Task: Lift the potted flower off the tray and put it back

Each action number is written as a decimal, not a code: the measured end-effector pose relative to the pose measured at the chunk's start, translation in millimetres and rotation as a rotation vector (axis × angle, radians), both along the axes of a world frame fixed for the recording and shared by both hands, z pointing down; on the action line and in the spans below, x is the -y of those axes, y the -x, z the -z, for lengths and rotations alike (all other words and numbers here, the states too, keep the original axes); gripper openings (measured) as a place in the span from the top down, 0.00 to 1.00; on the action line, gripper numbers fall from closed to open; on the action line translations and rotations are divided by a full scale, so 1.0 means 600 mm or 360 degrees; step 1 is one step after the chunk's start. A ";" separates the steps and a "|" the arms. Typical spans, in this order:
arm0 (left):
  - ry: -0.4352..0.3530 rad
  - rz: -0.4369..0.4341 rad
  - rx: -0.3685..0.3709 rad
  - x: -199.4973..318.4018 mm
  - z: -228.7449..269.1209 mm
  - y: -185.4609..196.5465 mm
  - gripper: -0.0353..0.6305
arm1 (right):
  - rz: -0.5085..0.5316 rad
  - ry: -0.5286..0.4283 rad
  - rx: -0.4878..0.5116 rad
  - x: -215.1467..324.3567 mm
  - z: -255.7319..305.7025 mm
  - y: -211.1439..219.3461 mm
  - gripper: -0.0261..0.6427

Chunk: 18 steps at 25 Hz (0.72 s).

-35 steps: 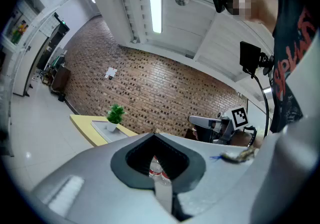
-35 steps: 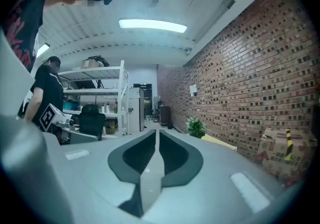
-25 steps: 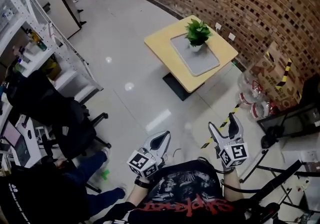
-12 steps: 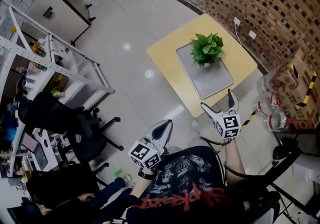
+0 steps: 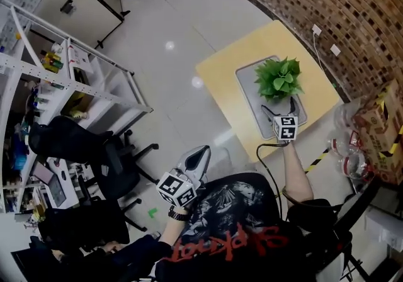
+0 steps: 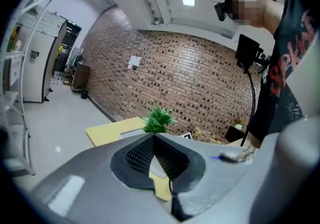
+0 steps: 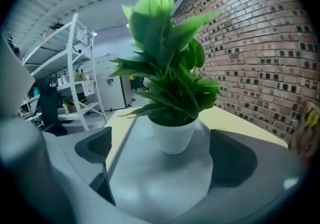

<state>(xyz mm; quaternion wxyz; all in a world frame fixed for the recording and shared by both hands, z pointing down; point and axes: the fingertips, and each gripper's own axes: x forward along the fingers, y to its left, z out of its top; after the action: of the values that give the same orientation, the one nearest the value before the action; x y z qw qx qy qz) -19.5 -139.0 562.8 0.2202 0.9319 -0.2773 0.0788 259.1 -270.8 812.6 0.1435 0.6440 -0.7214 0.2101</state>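
Note:
The potted flower [image 5: 279, 78], green leaves in a small white pot [image 7: 172, 135], stands upright on the grey tray [image 5: 253, 89] on the yellow table [image 5: 227, 70]. My right gripper [image 5: 279, 109] is over the tray's near end, just short of the pot. In the right gripper view it [image 7: 165, 168] is open wide; the pot stands slightly ahead of the gap, and neither pad touches it. My left gripper [image 5: 198, 155] hangs off the table by my body, shut and empty. In the left gripper view its jaws [image 6: 152, 137] meet, with the flower [image 6: 158, 119] beyond.
A brick wall [image 5: 340, 4] runs behind the table. Cardboard boxes and clear plastic items [image 5: 368, 129] crowd the floor at the right. White shelving [image 5: 69, 67] and black office chairs [image 5: 82, 148] stand at the left. A seated person's legs [image 5: 126, 255] show at lower left.
I have come closer to the table. My right gripper has swung forward and down over the tray up to the pot, with its jaws wider. The left gripper has stayed low near my body.

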 end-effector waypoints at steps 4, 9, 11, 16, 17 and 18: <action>0.0027 0.0109 0.0025 0.037 0.003 0.021 0.94 | -0.0005 0.0040 -0.0053 0.081 -0.042 -0.020 0.08; 0.0043 0.0069 0.0105 0.042 -0.016 0.002 0.94 | -0.0005 0.0007 -0.0207 0.154 -0.040 -0.044 0.15; 0.0042 0.0059 0.0107 0.046 -0.019 -0.003 0.94 | -0.0019 0.0027 -0.0194 0.160 -0.036 -0.047 0.17; 0.0004 0.0039 0.0044 0.080 0.000 -0.007 0.94 | -0.0089 -0.0077 -0.0091 0.114 0.046 -0.039 0.18; -0.0013 0.0034 0.0026 0.089 0.005 -0.009 0.94 | -0.0090 -0.0120 -0.0063 0.101 0.076 -0.034 0.18; -0.0033 0.0027 0.0010 0.098 0.009 -0.014 0.94 | -0.0087 -0.0158 -0.0037 0.087 0.108 -0.030 0.18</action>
<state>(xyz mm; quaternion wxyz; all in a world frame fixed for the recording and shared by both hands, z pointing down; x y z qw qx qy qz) -11.4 -198.1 557.1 0.2102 0.9315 -0.2866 0.0771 277.4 -323.1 747.7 0.1140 0.6722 -0.7115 0.1702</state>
